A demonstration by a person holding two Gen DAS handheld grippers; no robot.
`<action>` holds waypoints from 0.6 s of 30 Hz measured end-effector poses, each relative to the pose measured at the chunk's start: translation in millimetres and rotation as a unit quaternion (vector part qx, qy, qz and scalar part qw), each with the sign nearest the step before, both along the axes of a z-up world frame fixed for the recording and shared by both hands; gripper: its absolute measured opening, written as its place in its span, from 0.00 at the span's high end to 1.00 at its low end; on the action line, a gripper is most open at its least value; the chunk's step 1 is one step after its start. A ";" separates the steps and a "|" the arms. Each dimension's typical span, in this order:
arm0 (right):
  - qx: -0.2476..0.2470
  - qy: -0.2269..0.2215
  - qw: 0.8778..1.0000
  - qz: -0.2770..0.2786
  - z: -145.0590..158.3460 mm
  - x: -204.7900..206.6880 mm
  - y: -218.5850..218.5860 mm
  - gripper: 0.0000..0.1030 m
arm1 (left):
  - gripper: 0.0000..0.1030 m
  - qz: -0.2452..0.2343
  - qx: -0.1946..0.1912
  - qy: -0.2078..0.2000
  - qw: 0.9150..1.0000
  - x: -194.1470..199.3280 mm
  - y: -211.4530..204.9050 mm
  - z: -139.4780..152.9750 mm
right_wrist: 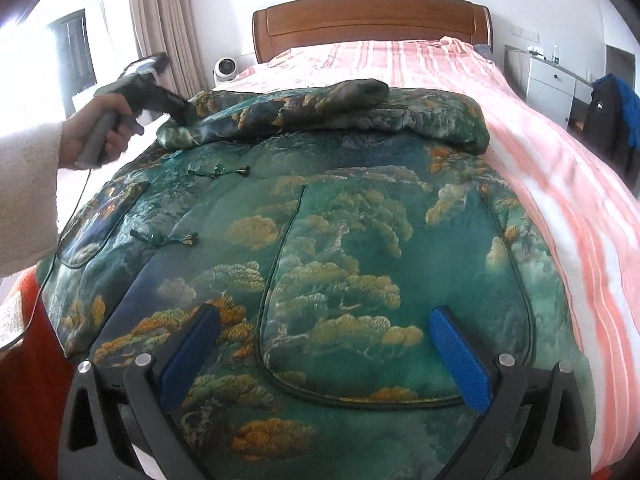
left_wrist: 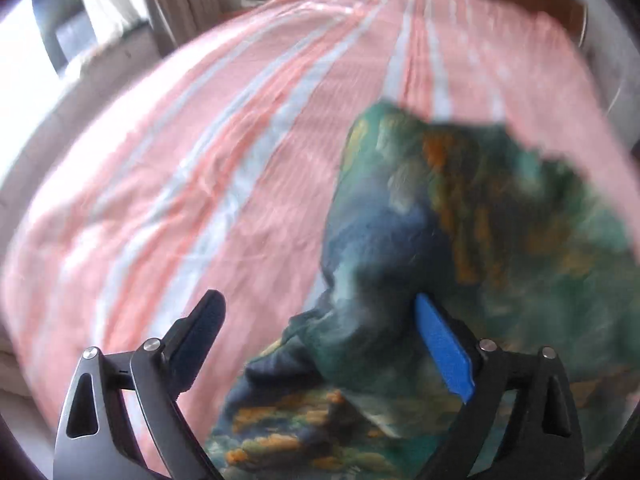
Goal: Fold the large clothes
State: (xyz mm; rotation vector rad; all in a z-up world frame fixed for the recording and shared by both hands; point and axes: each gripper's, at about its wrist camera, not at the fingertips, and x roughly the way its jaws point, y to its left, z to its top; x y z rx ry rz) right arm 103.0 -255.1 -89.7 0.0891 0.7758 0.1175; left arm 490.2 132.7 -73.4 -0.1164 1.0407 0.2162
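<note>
Spread across the foot half of the bed (right_wrist: 560,184), over a pink-and-white striped sheet (right_wrist: 420,60): a large padded jacket (right_wrist: 340,240) in green brocade with gold clouds, hem toward the near edge, collar end toward the wooden headboard (right_wrist: 372,20). Folded over the top of it, a sleeve (right_wrist: 320,114) running crosswise from the left edge of the bed toward the right.

Left gripper (left_wrist: 320,336), seen in its own blurred view with jaws spread wide and nothing pinched between the blue pads, poised above the sleeve's left end; cloth under and beyond the gap, pads not pressing on it. In the right wrist view, the same tool in a hand (right_wrist: 100,132) with a white fleecy cuff, at the left edge of the bed, nose just at the sleeve's fold.

Right gripper (right_wrist: 324,344), likewise wide open and empty, hovering over the jacket's lower front near the foot of the bed, a piped pocket outline between its fingers.

Judged from the layout: sleeve fold-in under way, left hand nearer the sleeve and upper half, right hand nearer the hem. Long axis of the jacket along the bed's length, so a hem-to-collar fold likely to call on both.

Around: small white fan (right_wrist: 225,71) and curtain (right_wrist: 160,20) left of the headboard, white cabinet (right_wrist: 552,84) and dark clothing on the right. Nothing lying across the jacket to block a fold.
</note>
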 end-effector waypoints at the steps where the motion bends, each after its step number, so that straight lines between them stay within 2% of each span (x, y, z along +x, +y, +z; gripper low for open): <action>1: 0.000 0.000 1.000 0.000 -0.1 -0.2 0.2 0.01 | 0.07 -0.011 -0.023 -0.012 1.000 -0.4 3.0 7.9; 2: 0.000 0.001 1.000 0.000 -0.5 0.9 -0.2 0.01 | 0.07 -0.029 -0.041 -0.021 0.999 0.0 2.9 16.1; 4: 0.005 0.002 1.000 -0.004 -0.7 3.6 -1.0 0.01 | 0.07 -0.051 -0.046 -0.019 0.997 6.3 1.7 20.1; 7: 0.002 0.002 1.000 -0.001 -1.2 4.2 1.1 0.01 | 0.07 -0.065 -0.025 0.003 0.998 25.6 -6.6 8.5; 8: -0.003 0.002 1.000 0.001 -1.7 3.9 2.6 0.01 | 0.20 -0.068 -0.019 0.017 0.997 31.5 -10.1 -1.1; 9: -0.009 0.002 1.000 0.002 -2.7 3.5 4.0 0.01 | 0.39 -0.071 -0.010 0.029 0.997 31.3 -9.3 -10.5; 10: -0.012 0.003 1.000 0.002 -3.1 3.3 5.0 0.01 | 0.75 -0.077 -0.003 0.037 0.996 32.2 -9.4 -14.3; 12: -0.014 0.003 1.000 0.002 -3.7 3.3 5.2 0.01 | 0.76 -0.037 0.051 0.024 0.998 35.3 -4.5 -15.6; 14: -0.014 0.002 1.000 0.000 -4.1 3.8 5.5 0.01 | 0.74 0.014 0.066 0.023 0.997 40.0 12.2 -18.4; 15: -0.016 0.003 1.000 0.000 -4.8 4.3 5.9 0.01 | 0.71 0.024 0.069 0.027 0.997 41.6 15.9 -20.8; 16: -0.018 0.004 1.000 0.001 -5.4 5.2 6.4 0.01 | 0.65 0.023 0.078 0.031 0.996 42.3 15.9 -21.9; 18: -0.019 0.004 1.000 0.002 -6.2 6.6 7.0 0.01 | 0.57 -0.007 0.110 0.032 0.993 40.0 4.9 -20.5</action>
